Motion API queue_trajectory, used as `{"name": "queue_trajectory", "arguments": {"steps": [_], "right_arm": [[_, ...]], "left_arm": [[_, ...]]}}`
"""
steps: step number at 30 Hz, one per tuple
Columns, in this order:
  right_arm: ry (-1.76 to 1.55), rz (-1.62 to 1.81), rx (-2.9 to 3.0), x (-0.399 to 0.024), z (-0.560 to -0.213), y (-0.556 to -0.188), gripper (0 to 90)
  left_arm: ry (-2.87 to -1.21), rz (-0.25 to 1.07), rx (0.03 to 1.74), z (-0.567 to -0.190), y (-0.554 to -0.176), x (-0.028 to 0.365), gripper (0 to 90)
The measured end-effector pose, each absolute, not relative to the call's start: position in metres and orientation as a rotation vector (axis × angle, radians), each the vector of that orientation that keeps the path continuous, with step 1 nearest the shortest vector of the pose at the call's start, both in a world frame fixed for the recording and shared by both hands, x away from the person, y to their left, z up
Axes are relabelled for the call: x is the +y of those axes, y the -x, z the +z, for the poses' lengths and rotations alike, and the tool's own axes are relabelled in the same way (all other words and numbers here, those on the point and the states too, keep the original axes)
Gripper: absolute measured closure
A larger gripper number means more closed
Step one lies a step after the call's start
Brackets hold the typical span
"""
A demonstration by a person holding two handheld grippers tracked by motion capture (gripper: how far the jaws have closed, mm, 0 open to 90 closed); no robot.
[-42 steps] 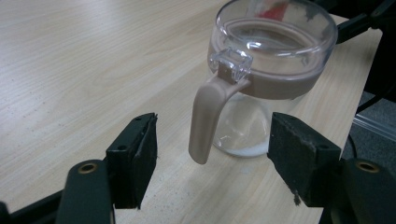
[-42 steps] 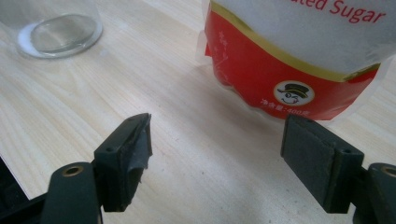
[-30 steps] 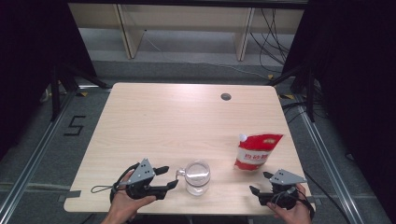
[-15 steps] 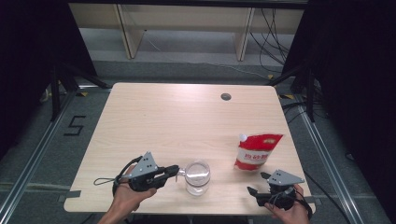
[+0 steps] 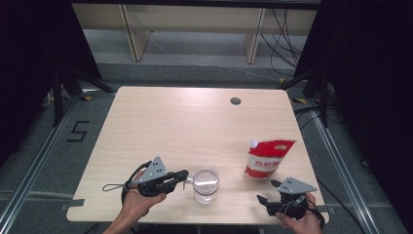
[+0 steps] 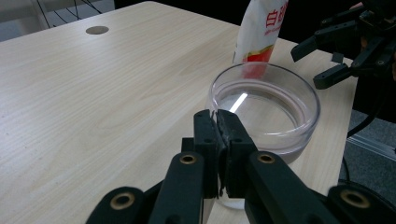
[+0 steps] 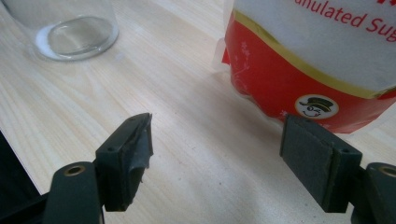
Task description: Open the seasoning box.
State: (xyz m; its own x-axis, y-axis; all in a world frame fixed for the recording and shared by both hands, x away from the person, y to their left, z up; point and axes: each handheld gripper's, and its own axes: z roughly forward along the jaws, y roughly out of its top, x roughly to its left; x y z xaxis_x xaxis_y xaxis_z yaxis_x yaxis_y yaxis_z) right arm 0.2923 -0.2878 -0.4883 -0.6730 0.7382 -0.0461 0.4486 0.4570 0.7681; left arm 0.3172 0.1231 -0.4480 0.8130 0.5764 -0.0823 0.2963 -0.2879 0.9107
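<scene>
Since the earlier frame the left gripper point(image 5: 182, 176) has slid toward the glass jar point(image 5: 206, 184) and its jaws have clamped onto the jar's near rim, glass wall pinched between the pads. Jar stands upright near the table's point(image 5: 195, 122) front edge. Right gripper point(image 5: 265, 201) rests with jaws spread, nothing between them; sugar pouch point(image 5: 267, 158) stands just ahead, nearer this hand. Pouch reads "Granulated Sugar", partly cut off, plus Chinese characters.
</scene>
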Motion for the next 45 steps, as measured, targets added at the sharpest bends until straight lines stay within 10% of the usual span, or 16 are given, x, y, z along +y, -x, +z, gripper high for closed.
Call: {"name": "queue_trajectory", "arguments": {"steps": [16, 45], "right_arm": [[-0.964, 1.079, 2.345, -0.286, -0.488, -0.292, 31.1], [-0.76, 1.481, 2.273, -0.228, -0.463, -0.279, 73.2]], "left_arm": [[-1.901, 0.337, 0.633, -0.448, -0.318, 0.121, 88.1], [-1.892, 0.339, 0.635, -0.452, -0.316, 0.122, 88.9]]}}
